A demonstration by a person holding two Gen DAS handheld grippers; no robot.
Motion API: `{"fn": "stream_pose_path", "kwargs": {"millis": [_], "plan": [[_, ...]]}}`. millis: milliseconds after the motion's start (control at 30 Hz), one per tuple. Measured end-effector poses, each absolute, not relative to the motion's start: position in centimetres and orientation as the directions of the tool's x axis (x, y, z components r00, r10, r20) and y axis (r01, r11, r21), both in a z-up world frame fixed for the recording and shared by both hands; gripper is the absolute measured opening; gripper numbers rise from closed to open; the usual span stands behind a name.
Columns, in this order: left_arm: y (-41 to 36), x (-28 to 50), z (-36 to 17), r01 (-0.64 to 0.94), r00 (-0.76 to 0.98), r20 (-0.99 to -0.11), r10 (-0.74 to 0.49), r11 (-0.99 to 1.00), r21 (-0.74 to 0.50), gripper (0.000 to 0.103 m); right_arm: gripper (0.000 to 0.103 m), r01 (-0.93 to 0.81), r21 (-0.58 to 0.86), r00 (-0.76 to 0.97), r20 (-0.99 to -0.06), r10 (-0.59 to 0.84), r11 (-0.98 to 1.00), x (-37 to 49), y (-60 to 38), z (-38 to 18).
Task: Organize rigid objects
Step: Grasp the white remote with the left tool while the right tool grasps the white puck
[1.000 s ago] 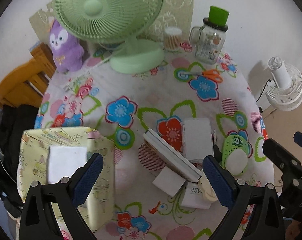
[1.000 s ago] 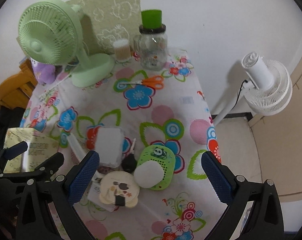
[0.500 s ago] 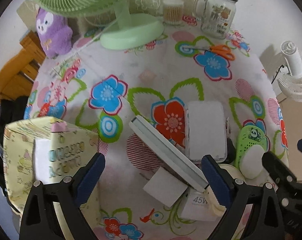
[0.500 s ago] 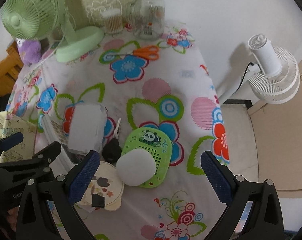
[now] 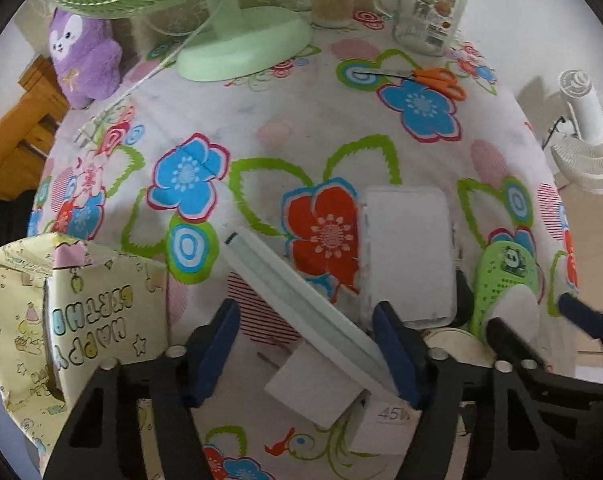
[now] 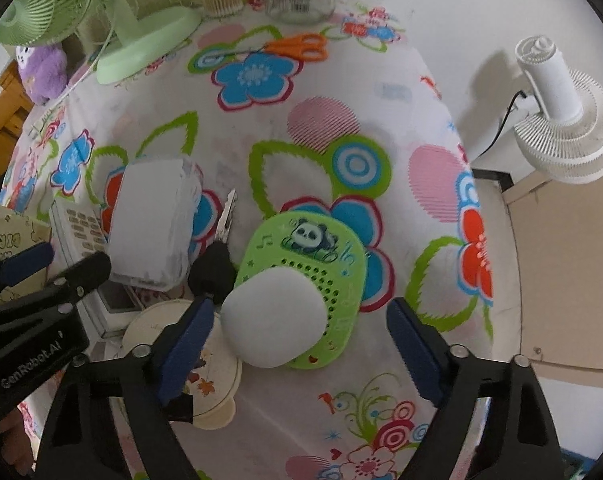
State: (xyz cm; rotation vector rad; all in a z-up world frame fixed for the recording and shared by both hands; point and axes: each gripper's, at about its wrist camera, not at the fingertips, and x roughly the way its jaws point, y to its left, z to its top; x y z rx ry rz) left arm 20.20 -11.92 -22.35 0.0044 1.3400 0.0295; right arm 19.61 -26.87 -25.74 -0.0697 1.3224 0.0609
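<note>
My left hand-held gripper (image 5: 301, 344) has just been closing; its jaws straddle the slanted white calculator (image 5: 301, 312) without pressing it, so it is released. My right hand-held gripper (image 6: 301, 344), also closing, brackets the white pebble (image 6: 273, 316) on the green panda case (image 6: 321, 256), not yet gripping. Both lie clustered on the desk (image 5: 309, 120), presumably awaiting the gift bag (image 5: 81, 320).

tablecloth (image 5: 261, 128) – printed cloth | green speaker (image 6: 313, 256) – perforated matt plastic

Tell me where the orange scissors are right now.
The orange scissors lie flat at the table's far end in the right wrist view, between the green fan's base and the glass jar.
</note>
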Motion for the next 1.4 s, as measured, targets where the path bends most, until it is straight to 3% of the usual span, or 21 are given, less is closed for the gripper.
{"fn": "stream_pose_path", "kwargs": {"millis": [100,267,567,933,1400], "plan": [[-11.9,20.3,-22.2,-0.015,0.220,-0.975,-0.004,1.000,-0.007,0.055,0.075,-0.078,0.005,0.227,-0.974,0.022,0.997,19.5,-26.7,-26.3],[-11.5,20.5,-22.2,-0.024,0.204,-0.979,-0.010,1.000,-0.016,0.055,0.059,-0.084,-0.006,0.241,-0.970,0.014,0.996,19.4,-26.4,-26.6],[-10.6,21.3,-23.6,-0.056,0.163,-0.986,0.013,0.998,0.003,0.057,0.059,-0.095,0.027,0.251,-0.967,0.050,0.995,19.7,-25.9,-26.4],[-11.3,22.2,-24.7,-0.063,0.138,-0.990,-0.041,0.997,-0.050,0.024,0.059,-0.075,0.063,0.243,-0.967,0.079,0.995,20.4,-26.0,-26.4],[-13.3,21.0,-22.3,-0.009,0.175,-0.984,-0.018,1.000,-0.020,0.022,0.059,-0.095,0.087,0.279,-0.954,0.110,0.992,20.3,-25.4,-24.3]]}}
